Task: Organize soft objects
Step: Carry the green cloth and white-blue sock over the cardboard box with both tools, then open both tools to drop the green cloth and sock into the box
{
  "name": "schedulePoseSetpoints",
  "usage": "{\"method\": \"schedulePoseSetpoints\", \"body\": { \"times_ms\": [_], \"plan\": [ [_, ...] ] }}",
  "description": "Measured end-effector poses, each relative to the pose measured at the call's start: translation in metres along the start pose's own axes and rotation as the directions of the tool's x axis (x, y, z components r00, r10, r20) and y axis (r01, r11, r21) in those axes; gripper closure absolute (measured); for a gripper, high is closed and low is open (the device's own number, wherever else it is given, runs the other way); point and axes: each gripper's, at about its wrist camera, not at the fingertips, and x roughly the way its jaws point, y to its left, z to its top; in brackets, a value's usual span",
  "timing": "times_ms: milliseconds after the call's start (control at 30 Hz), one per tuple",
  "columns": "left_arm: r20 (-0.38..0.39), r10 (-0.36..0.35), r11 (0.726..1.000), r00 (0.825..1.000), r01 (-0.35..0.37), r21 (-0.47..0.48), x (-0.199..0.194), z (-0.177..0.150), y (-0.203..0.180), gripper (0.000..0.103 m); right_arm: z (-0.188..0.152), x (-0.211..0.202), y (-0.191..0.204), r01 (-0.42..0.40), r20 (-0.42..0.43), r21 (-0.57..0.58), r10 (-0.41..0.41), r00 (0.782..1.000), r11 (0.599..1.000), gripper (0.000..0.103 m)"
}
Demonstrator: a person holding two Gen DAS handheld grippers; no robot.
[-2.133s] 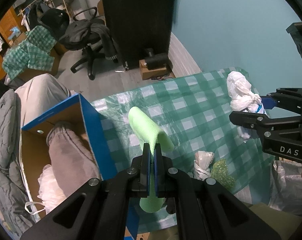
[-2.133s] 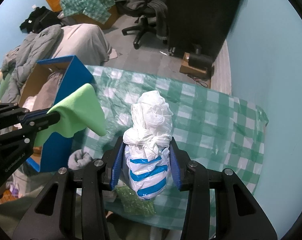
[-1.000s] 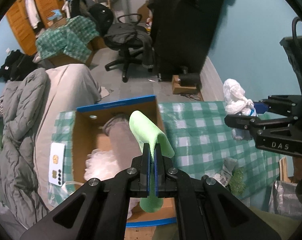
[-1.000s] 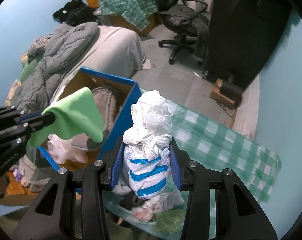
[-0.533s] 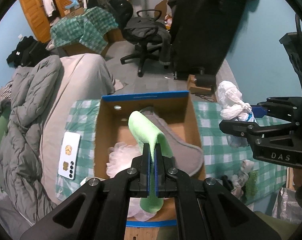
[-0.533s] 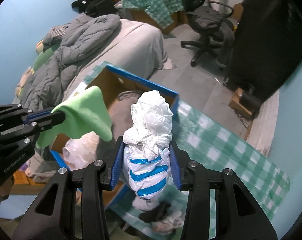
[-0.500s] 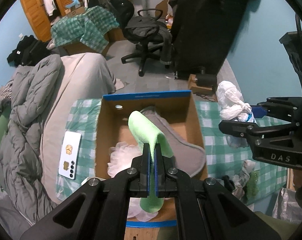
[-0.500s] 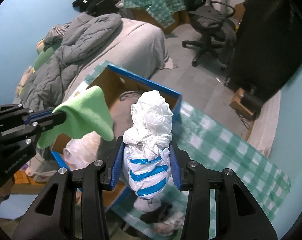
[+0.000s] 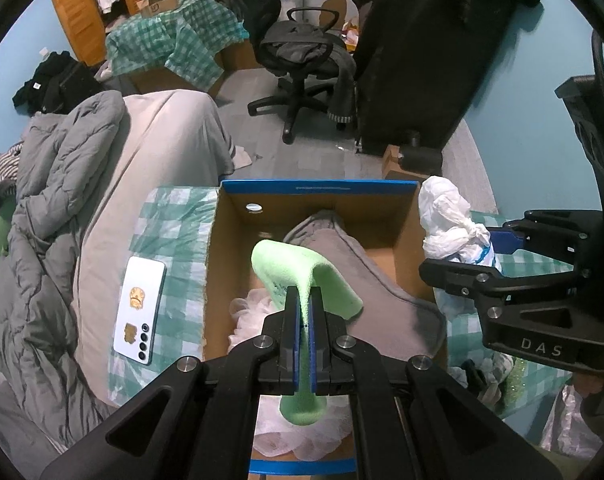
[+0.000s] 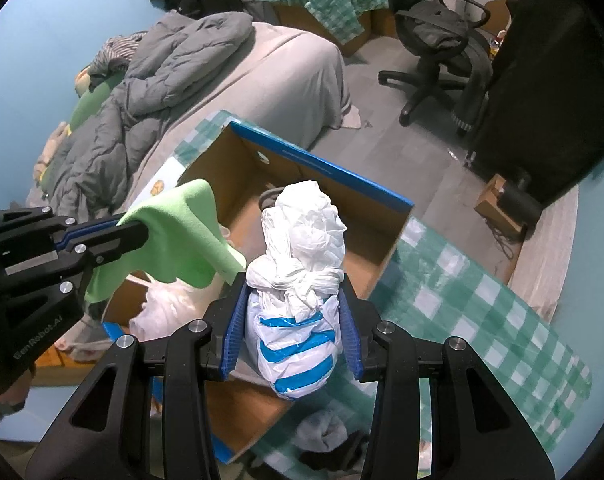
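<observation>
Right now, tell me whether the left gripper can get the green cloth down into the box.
Probably yes. The left gripper holds the green cloth above the open box, nothing between; a grey cushion lies inside.

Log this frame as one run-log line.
left hand-held gripper: shut on green cloth | right hand-held gripper: shut on knotted plastic bag | both above cardboard box

My left gripper is matte black with silver screw heads and blue-edged finger pads. My right gripper is the same black build, with ribbed blue pads. Its side reads "DAS", possibly cropped.
</observation>
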Motion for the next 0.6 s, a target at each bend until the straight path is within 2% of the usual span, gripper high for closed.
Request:
{"method": "schedulePoseSetpoints", "body": {
  "times_ms": [67, 100, 167, 233, 300, 367, 500, 600],
  "plan": [
    [-0.010, 0.001, 1.000, 1.000, -0.001, -0.002, 0.003, 0.001, 0.004, 0.098, 0.002, 0.003, 0.001, -0.001, -0.005, 0.003, 0.001, 1.000, 1.000, 0.060],
    [-0.014, 0.003, 1.000, 1.000, -0.003, -0.003, 0.004, 0.001, 0.005, 0.094, 0.003, 0.003, 0.002, 0.002, -0.002, 0.004, -0.002, 1.000, 1.000, 0.059],
    [-0.020, 0.019, 1.000, 1.000, -0.020, -0.005, 0.006, 0.001, 0.007, 0.083, 0.005, 0.004, 0.005, 0.011, 0.003, 0.005, -0.011, 1.000, 1.000, 0.058],
    [-0.014, 0.031, 0.999, 0.999, -0.031, -0.011, 0.006, -0.001, 0.010, 0.062, 0.007, 0.004, 0.007, 0.020, 0.012, 0.010, -0.021, 1.000, 1.000, 0.056],
    [0.001, 0.041, 0.999, 0.999, -0.041, -0.012, 0.003, -0.002, 0.012, 0.055, 0.009, 0.004, 0.008, 0.023, 0.012, 0.011, -0.024, 1.000, 1.000, 0.043],
    [0.004, 0.048, 0.999, 0.999, -0.048, -0.010, 0.001, -0.004, 0.012, 0.053, 0.009, 0.002, 0.008, 0.043, 0.024, 0.018, -0.043, 0.999, 0.999, 0.037],
    [-0.002, 0.044, 0.999, 0.999, -0.044, -0.017, -0.001, -0.005, 0.013, 0.052, 0.009, -0.001, 0.008, 0.056, 0.031, 0.019, -0.056, 0.998, 0.998, 0.037],
    [0.000, 0.046, 0.999, 0.999, -0.046, -0.019, -0.003, -0.008, 0.012, 0.047, 0.008, -0.004, 0.007, 0.066, 0.030, 0.017, -0.066, 0.997, 0.998, 0.036]
  ]
}}
